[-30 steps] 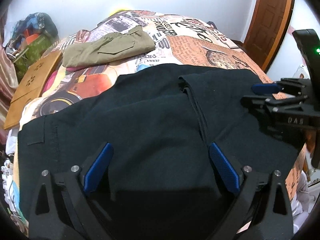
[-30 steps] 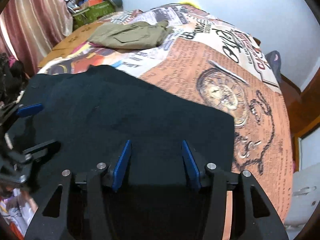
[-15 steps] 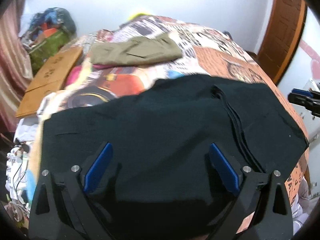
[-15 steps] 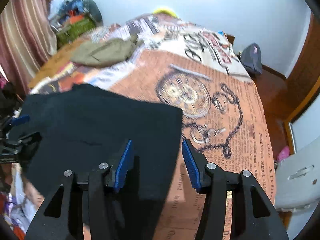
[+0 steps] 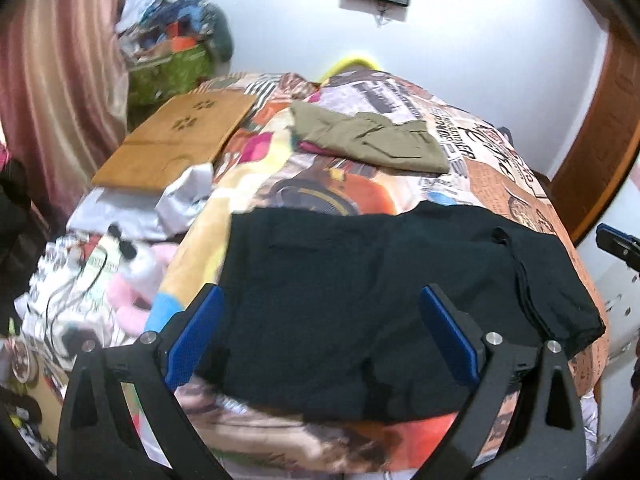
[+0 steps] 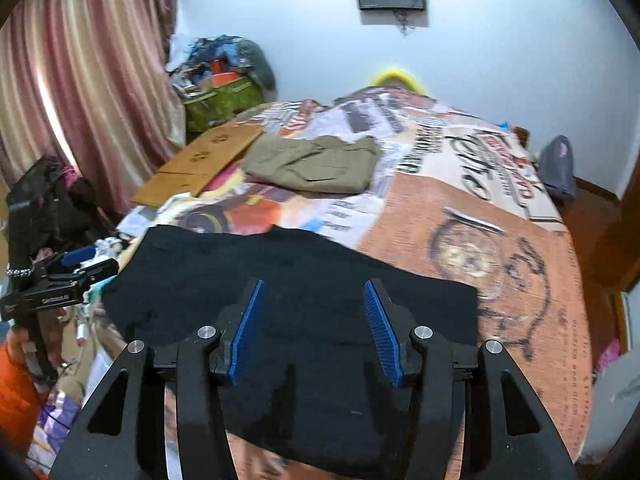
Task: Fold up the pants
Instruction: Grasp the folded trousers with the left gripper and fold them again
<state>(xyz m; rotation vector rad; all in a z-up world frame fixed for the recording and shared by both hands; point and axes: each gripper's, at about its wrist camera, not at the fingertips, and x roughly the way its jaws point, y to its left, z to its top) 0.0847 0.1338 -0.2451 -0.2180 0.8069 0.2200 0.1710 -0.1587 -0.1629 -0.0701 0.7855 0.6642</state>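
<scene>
The black pants (image 5: pixel 360 288) lie folded flat at the near end of the bed; they also show in the right wrist view (image 6: pixel 304 280). My left gripper (image 5: pixel 320 332) is open and empty, held above the pants' near edge. My right gripper (image 6: pixel 314 328) is open and empty, above the pants' near right part. The left gripper also shows at the left edge of the right wrist view (image 6: pixel 86 262), apart from the pants. The right gripper's tip shows at the right edge of the left wrist view (image 5: pixel 616 240).
Folded olive pants (image 5: pixel 372 142) lie farther back on the printed bedspread (image 6: pixel 500 216). A brown cardboard sheet (image 5: pixel 176 144) lies at the bed's left side. Clutter and a pink plush toy (image 5: pixel 132 280) sit on the floor at the left. A curtain (image 6: pixel 80 100) hangs left, a wooden door (image 5: pixel 600 128) right.
Both grippers have pulled back and up from the black pants, which now lie lower and smaller in view. More of the room and wall shows.
</scene>
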